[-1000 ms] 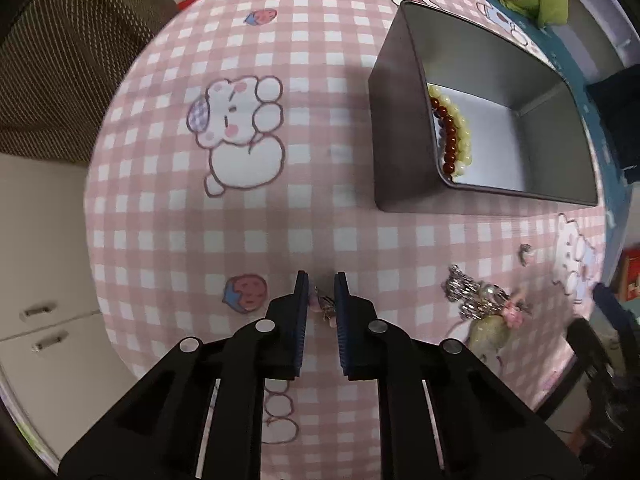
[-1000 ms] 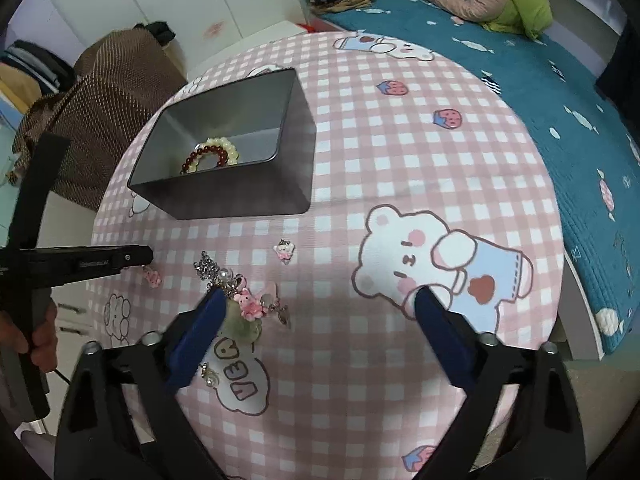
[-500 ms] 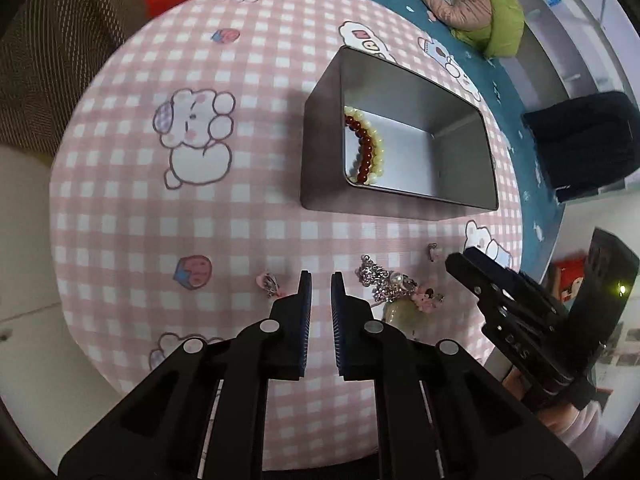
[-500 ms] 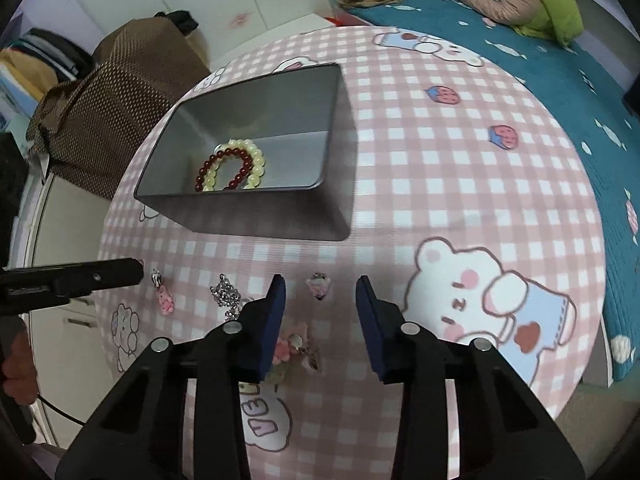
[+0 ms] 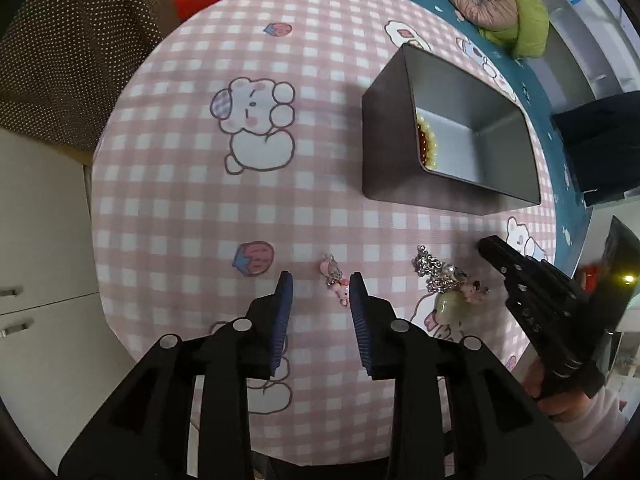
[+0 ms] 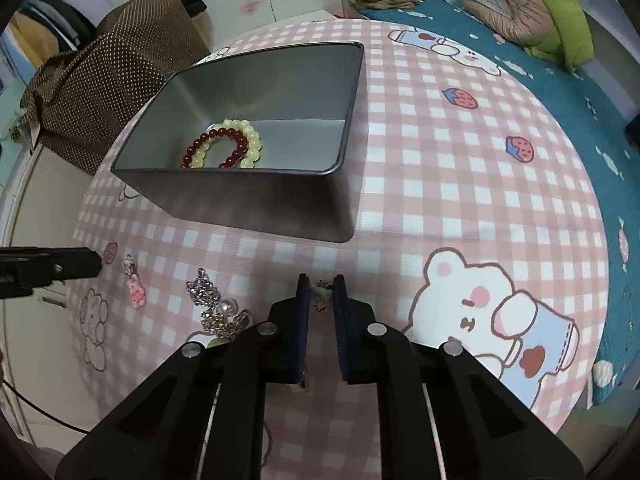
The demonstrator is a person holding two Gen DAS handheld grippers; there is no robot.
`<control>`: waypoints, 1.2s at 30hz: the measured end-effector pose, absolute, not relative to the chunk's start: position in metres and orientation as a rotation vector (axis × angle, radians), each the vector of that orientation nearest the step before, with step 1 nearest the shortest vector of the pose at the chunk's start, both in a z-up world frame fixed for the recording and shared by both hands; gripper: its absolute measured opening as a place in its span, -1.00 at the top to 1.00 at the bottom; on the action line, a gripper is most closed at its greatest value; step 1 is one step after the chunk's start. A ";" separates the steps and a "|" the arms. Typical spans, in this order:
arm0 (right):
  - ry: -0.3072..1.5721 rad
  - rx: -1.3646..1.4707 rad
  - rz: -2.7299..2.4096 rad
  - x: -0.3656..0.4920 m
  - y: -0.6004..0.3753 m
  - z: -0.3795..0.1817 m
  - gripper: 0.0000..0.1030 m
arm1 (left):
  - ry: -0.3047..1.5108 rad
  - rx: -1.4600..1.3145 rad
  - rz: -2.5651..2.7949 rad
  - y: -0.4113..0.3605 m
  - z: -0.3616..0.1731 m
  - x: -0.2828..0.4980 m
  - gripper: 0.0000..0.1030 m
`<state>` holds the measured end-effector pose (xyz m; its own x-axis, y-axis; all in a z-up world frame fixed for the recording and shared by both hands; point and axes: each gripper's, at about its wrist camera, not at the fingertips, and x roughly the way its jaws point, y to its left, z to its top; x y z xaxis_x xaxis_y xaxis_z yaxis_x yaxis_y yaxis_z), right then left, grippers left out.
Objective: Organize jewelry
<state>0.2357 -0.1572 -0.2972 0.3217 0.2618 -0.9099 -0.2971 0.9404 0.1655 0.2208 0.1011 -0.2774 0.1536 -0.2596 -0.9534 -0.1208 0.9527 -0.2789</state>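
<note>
Inside tin (image 6: 256,204): 2 bead bracelets (image 6: 224,148).

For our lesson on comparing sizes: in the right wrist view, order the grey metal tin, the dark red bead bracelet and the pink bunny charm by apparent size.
1. Grey metal tin, largest.
2. Dark red bead bracelet.
3. Pink bunny charm, smallest.

Both handheld tools are matte black plastic w/ silver round screws. The left gripper (image 5: 321,294) has ribbed blue pads (image 5: 282,312); the right gripper (image 6: 319,294), dark navy ones. A pale pink sleeve (image 5: 600,420) covers one wrist.
</note>
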 end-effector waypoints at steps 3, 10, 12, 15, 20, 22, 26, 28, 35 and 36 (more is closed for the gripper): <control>1.168 -0.028 0.369 0.234 -0.160 -0.290 0.80 | 1.463 -0.314 -0.114 0.090 -0.290 0.224 0.04; 1.155 0.007 0.340 0.229 -0.168 -0.281 0.80 | 1.501 -0.335 -0.071 0.082 -0.306 0.239 0.43; 1.139 0.034 0.314 0.227 -0.174 -0.274 0.80 | 1.509 -0.346 -0.082 0.080 -0.309 0.242 0.70; 1.085 0.057 0.289 0.230 -0.183 -0.260 0.80 | 1.524 -0.362 -0.097 0.077 -0.312 0.245 0.78; 1.038 0.078 0.275 0.234 -0.188 -0.245 0.80 | 1.513 -0.338 -0.108 0.074 -0.305 0.243 0.78; 1.033 0.081 0.276 0.235 -0.191 -0.242 0.80 | 1.495 -0.327 -0.124 0.066 -0.296 0.248 0.78; 1.012 0.077 0.284 0.238 -0.189 -0.233 0.80 | 1.440 -0.379 -0.192 0.066 -0.278 0.247 0.78; 0.996 0.072 0.293 0.238 -0.188 -0.226 0.80 | 1.418 -0.364 -0.206 0.064 -0.271 0.248 0.78; 0.953 0.068 0.295 0.240 -0.188 -0.210 0.80 | 1.377 -0.393 -0.211 0.074 -0.248 0.241 0.78; 0.945 0.072 0.295 0.240 -0.189 -0.207 0.80 | 1.358 -0.395 -0.213 0.076 -0.241 0.241 0.78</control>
<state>0.2402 -0.1886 -0.2074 0.5490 0.2801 -0.7875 -0.2177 0.9576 0.1888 0.2409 0.0756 -0.2406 0.2059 -0.3730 -0.9047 -0.0782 0.9153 -0.3951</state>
